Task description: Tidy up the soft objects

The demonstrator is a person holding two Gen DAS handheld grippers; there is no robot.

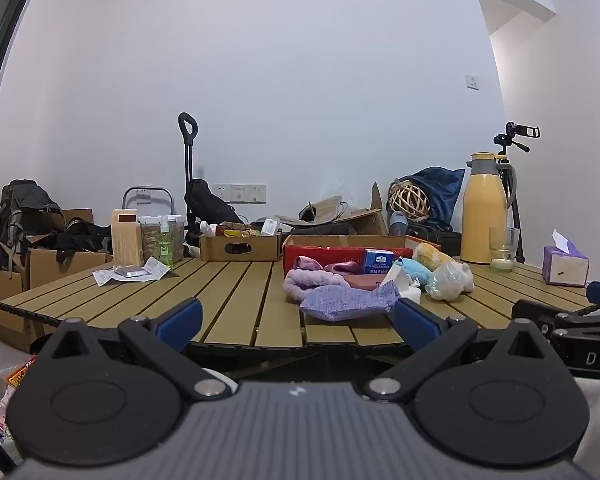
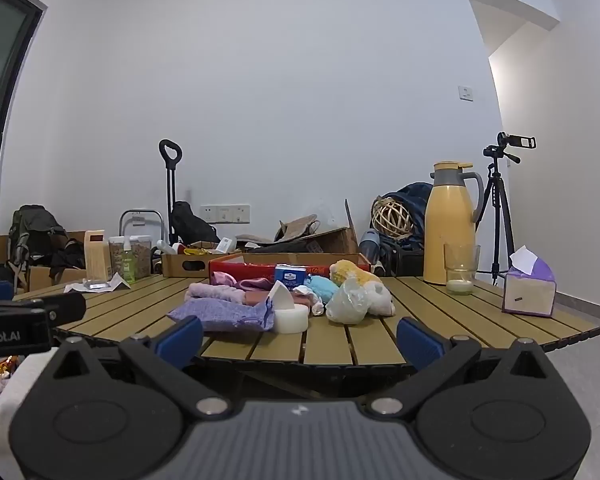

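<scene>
Both my left tongs point(image 1: 296, 320) and right tongs point(image 2: 300, 338) gape wide and empty before the surface point(image 1: 228, 292), short of the purple sock point(image 1: 346, 301).

Soft, even light fills the room – cool and slightly dim, no hard glare anywhere. The white wall point(image 1: 280, 80) is brightest at the middle and greys toward the corners, where both fisheye views darken to black. A brighter patch glows at the right by the recess point(image 2: 512, 80). Straight edges bow: the door frame point(image 1: 4, 60) curves, the counter point(image 2: 420, 320) bends at its ends. Shadows under the counter are deep – the near gripper bodies look a little soft, the far clutter fairly sharp.
</scene>
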